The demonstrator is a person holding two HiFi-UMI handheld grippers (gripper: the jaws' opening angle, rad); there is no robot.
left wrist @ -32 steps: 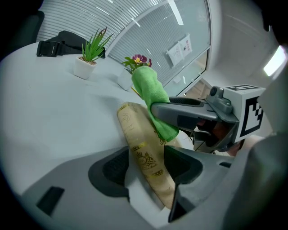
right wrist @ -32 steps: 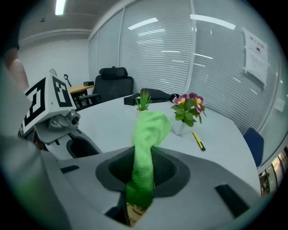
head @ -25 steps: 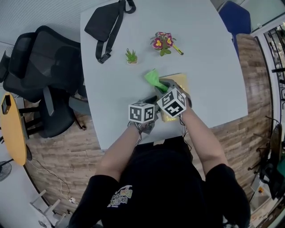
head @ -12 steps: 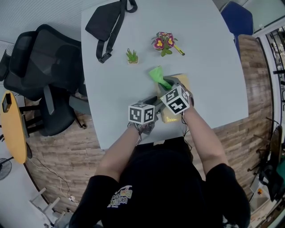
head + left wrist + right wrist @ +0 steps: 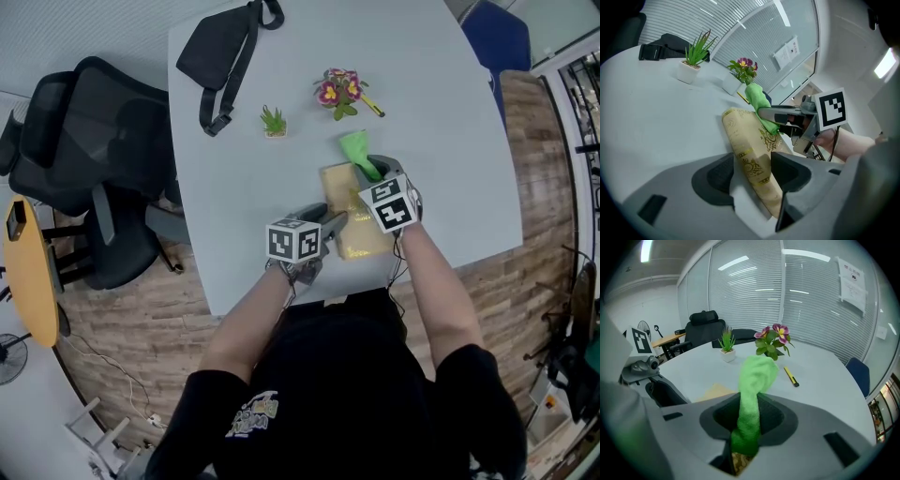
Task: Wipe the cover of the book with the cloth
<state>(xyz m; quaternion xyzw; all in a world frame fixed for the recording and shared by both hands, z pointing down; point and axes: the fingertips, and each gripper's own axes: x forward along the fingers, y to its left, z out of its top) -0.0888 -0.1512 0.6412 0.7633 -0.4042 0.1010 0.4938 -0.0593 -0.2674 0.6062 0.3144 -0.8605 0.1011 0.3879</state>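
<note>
**Head view:** One flat, rectangular book (image 5: 349, 214) with a glossy gold-patterned cover lies on the smooth pale table (image 5: 441, 141), near its front edge. The left gripper (image 5: 330, 221) is at the book's left edge. The right gripper (image 5: 373, 171) is at its far right corner with one soft green cloth (image 5: 356, 148).

**Left gripper view:** Both jaws are closed on the book's near edge.

**Right gripper view:** Both jaws are clamped on the fuzzy cloth, which stands up in a crumpled column. Its lower end is at the cover. Beyond it are one spiky plant (image 5: 725, 344), one flowering plant (image 5: 772, 339) and one yellow pen (image 5: 791, 376).
</note>
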